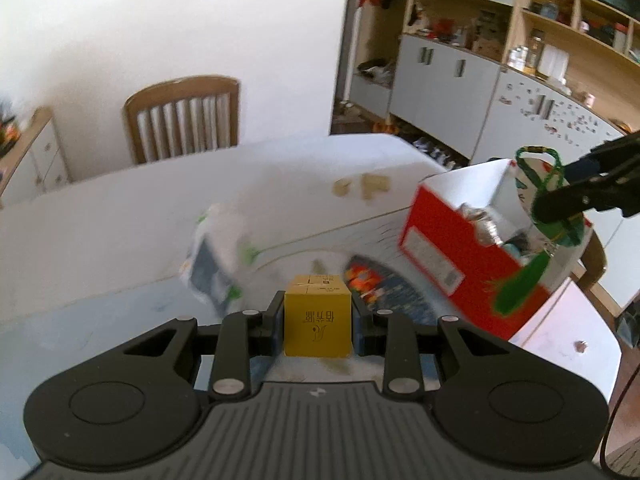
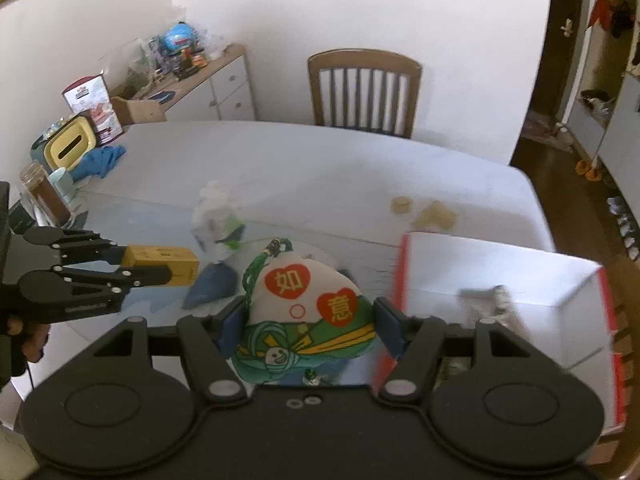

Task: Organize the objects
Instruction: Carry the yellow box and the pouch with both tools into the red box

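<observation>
1. Two items are being carried: my left gripper is clamping a yellow carton between its pads, and my right gripper is squeezing a soft printed pouch with a green cord. Both are hanging above the table, near the red-sided box.
2. Risk, as I am judging it: the pouch is yielding under the pads and could be slipping out; its tassel could be snagging on the box rim.
3. Risk: the carton is being held low on its body, so it could be tipping against the box wall.
4. Left view is showing foil-wrapped contents already in the box; right view is blurring these.
5. Right view is showing a cluttered sideboard and a blue cloth, absent from the left.
</observation>
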`<state>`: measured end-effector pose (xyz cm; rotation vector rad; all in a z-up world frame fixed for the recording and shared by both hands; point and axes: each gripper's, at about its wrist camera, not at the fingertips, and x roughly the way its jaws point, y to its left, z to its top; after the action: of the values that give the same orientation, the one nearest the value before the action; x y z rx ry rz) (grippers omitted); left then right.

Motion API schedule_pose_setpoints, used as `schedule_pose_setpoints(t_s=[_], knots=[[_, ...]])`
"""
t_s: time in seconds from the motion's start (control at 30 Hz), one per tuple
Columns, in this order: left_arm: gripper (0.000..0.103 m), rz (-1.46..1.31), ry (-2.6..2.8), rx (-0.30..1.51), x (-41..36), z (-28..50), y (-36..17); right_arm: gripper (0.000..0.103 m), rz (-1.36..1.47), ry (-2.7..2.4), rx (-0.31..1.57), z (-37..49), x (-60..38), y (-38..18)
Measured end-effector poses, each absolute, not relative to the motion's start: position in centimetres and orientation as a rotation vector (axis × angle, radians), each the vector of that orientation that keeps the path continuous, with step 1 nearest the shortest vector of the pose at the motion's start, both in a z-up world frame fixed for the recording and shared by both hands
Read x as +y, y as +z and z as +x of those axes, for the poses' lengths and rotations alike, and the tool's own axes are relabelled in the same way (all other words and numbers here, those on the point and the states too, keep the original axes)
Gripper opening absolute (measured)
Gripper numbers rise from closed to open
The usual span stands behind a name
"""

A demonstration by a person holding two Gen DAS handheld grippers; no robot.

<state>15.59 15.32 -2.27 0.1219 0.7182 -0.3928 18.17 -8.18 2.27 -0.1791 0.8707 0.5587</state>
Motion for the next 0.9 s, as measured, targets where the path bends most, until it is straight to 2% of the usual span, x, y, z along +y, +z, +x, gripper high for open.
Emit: schedule_pose_setpoints(t_s=[0.37, 0.9], knots=[[0.030, 0.182, -0.503, 0.684, 5.0, 16.4, -0.3, 0.066, -0.172, 0.457, 0.787, 20.2, -17.1, 4.5], [0.030, 0.256, -0.606, 0.740, -8.1, 18.5, -2.9, 0.066, -0.182, 0.378, 0.862, 23.7, -25.4, -0.9]])
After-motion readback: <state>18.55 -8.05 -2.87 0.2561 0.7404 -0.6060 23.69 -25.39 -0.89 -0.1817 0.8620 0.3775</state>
